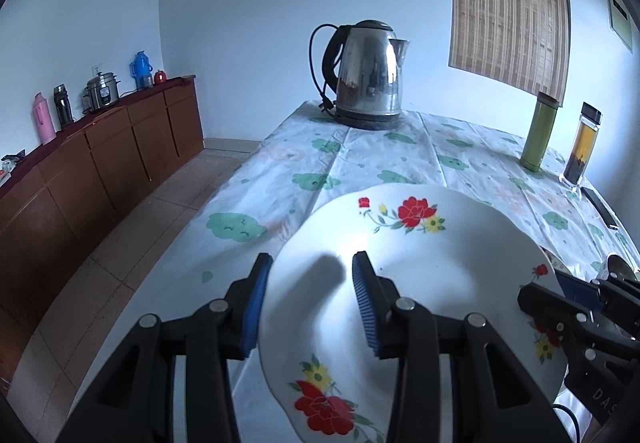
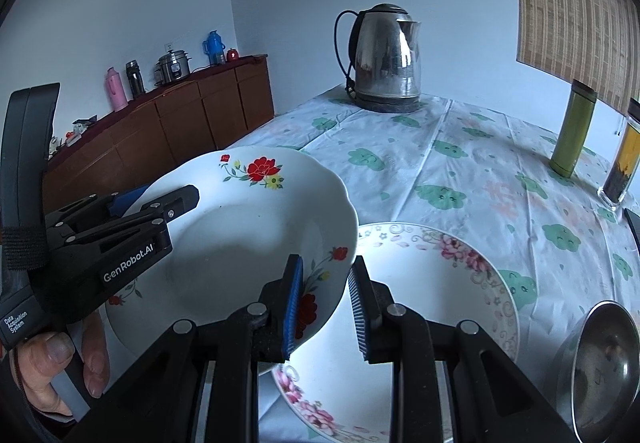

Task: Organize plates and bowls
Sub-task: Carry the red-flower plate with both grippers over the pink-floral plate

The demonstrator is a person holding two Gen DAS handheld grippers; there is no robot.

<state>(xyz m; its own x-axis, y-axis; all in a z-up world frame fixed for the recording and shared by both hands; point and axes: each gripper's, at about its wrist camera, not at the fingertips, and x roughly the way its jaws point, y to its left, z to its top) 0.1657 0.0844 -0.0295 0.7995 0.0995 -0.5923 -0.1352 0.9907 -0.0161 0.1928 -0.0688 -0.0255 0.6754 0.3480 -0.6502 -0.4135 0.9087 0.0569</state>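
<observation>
A white deep plate with red flowers (image 1: 420, 267) (image 2: 248, 243) hangs tilted above the table, held at two sides. My left gripper (image 1: 312, 283) (image 2: 158, 199) is shut on its left rim, one pad under the plate and one on its inner face. On the opposite rim my right gripper (image 2: 326, 297) (image 1: 560, 289) is shut, with the edge between its blue pads. Below it a larger plate with pink flowers (image 2: 436, 283) lies flat on the tablecloth. A steel bowl (image 2: 604, 367) stands at its right.
A steel kettle (image 1: 368, 75) stands at the table's far end. A green flask (image 1: 538, 131), a glass tea bottle (image 1: 580, 147) and a phone (image 1: 600, 207) line the right side. A wooden sideboard (image 1: 100, 163) runs along the left wall. A hand (image 2: 60, 363) grips the left handle.
</observation>
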